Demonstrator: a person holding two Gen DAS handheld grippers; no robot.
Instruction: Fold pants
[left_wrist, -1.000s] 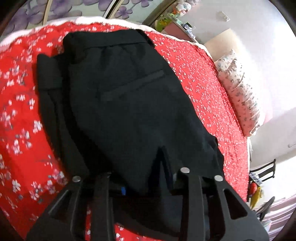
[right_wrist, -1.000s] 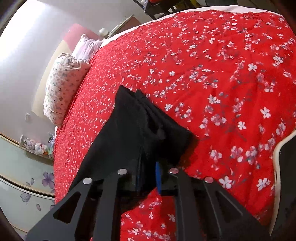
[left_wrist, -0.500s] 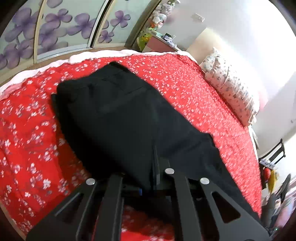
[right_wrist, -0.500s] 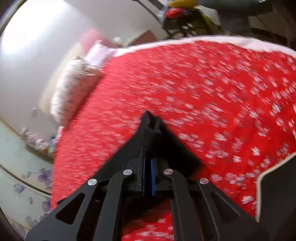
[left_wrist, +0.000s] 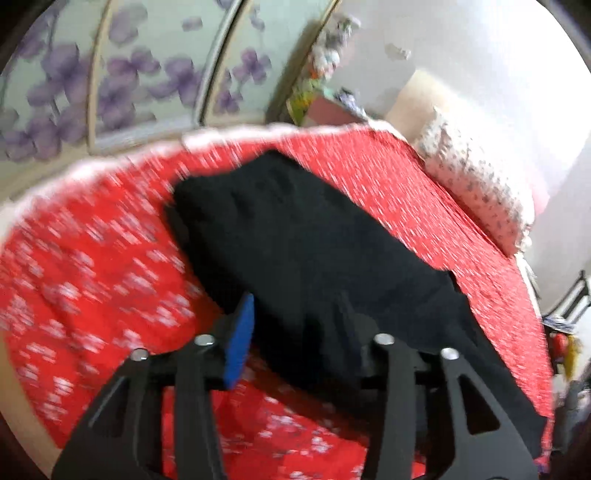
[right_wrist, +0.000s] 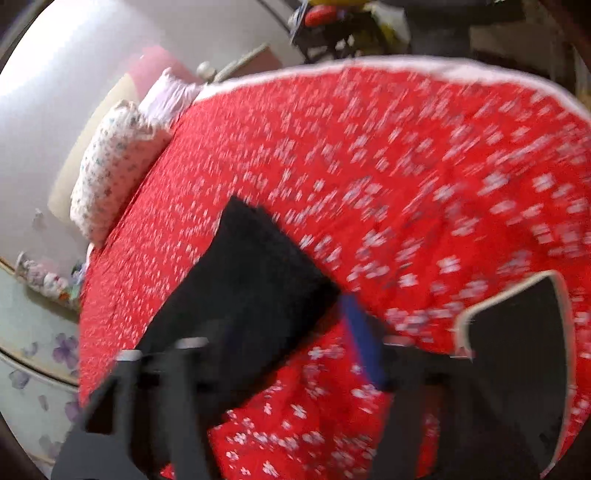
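Observation:
Black pants (left_wrist: 295, 236) lie folded on the red flowered bedspread (left_wrist: 92, 266), waist end toward the wardrobe. My left gripper (left_wrist: 299, 332) is open; its blue pad (left_wrist: 240, 339) shows at the left and the pants' near edge lies between the jaws. In the right wrist view the leg end of the pants (right_wrist: 243, 280) lies on the bedspread (right_wrist: 406, 166). My right gripper (right_wrist: 280, 350) is open, its blue pad (right_wrist: 362, 343) clear of the cloth. Both views are blurred by motion.
A flowered pillow (left_wrist: 480, 184) lies at the head of the bed, also in the right wrist view (right_wrist: 114, 166). A wardrobe with purple flowers (left_wrist: 110, 74) stands beyond the bed. A dark mat (right_wrist: 517, 369) lies at the right. A chair (right_wrist: 332, 33) with clutter stands beyond the far edge.
Both grippers were shut on the pants and have opened, letting the cloth go. Both cameras have pulled back and tilted, so more of the room shows.

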